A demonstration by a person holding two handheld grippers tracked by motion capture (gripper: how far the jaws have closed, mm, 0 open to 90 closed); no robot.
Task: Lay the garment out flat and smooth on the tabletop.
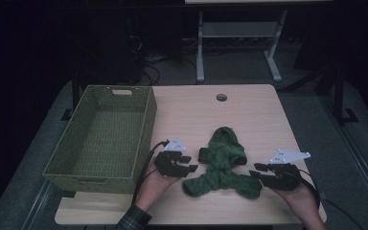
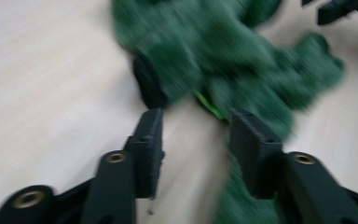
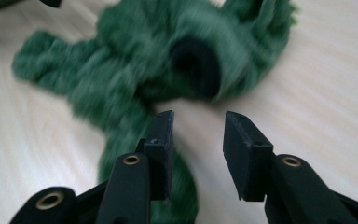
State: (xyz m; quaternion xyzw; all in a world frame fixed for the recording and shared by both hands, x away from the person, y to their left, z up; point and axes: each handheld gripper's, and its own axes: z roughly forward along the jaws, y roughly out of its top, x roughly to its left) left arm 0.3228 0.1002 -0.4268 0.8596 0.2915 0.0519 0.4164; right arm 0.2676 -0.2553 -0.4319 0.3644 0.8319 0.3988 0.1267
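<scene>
Green knitted garment (image 1: 222, 165) lies crumpled on the table (image 1: 258, 115) between your two grippers, just right of the woven basket (image 1: 100, 139). Your left gripper (image 1: 188, 164) and right gripper (image 1: 260, 170) both have their jaws apart with nothing between them, each just beside the fabric's edge. I'd bring each one low over a thick fold, close on several layers rather than a loose strand, and lift both sides evenly so it doesn't sag or slip.

The green garment (image 1: 223, 165) is chunky, fuzzy knitted cloth. It lies on a smooth, matt, pale wood-grain table (image 1: 249, 112). Left of the garment, the basket (image 1: 103, 136) is rough green wickerwork.
</scene>
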